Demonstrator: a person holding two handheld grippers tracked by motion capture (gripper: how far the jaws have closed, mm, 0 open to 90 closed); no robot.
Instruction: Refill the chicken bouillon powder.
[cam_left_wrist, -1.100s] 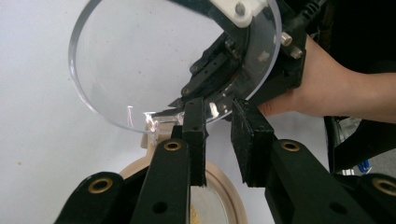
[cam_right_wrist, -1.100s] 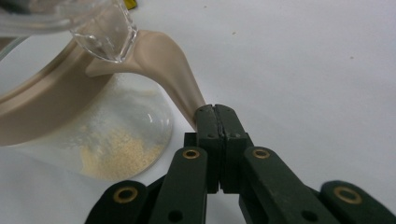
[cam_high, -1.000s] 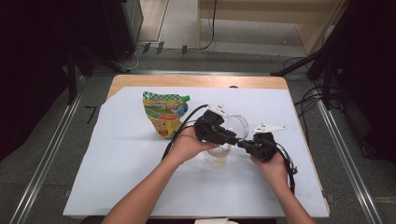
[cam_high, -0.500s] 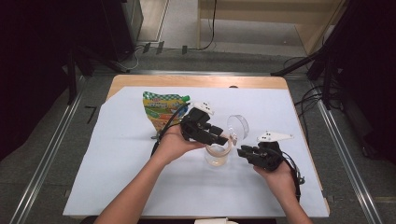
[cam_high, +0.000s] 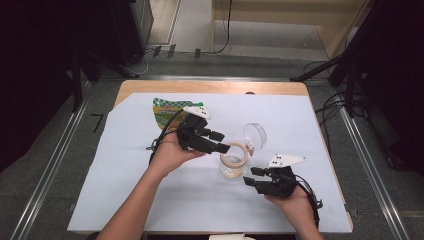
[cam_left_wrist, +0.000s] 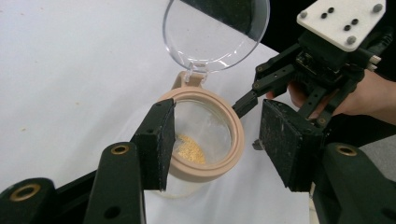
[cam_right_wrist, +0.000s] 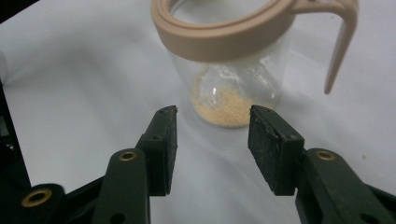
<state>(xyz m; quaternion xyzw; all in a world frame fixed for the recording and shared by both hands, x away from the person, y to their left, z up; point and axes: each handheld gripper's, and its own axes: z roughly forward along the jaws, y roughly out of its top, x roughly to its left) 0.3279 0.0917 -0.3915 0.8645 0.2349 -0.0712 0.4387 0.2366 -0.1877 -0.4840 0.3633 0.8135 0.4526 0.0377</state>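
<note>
Left gripper (cam_high: 225, 142) hovers with jaws spread over the open glass jar (cam_high: 233, 165), and right gripper (cam_high: 250, 176), jaws likewise spread, sits at the jar's four o'clock.

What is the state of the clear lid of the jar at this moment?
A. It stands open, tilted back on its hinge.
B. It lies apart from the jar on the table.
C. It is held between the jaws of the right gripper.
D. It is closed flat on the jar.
A: in the left gripper view the clear lid stands up from the hinge behind the beige rim of the jar, leaving the mouth uncovered.
</note>
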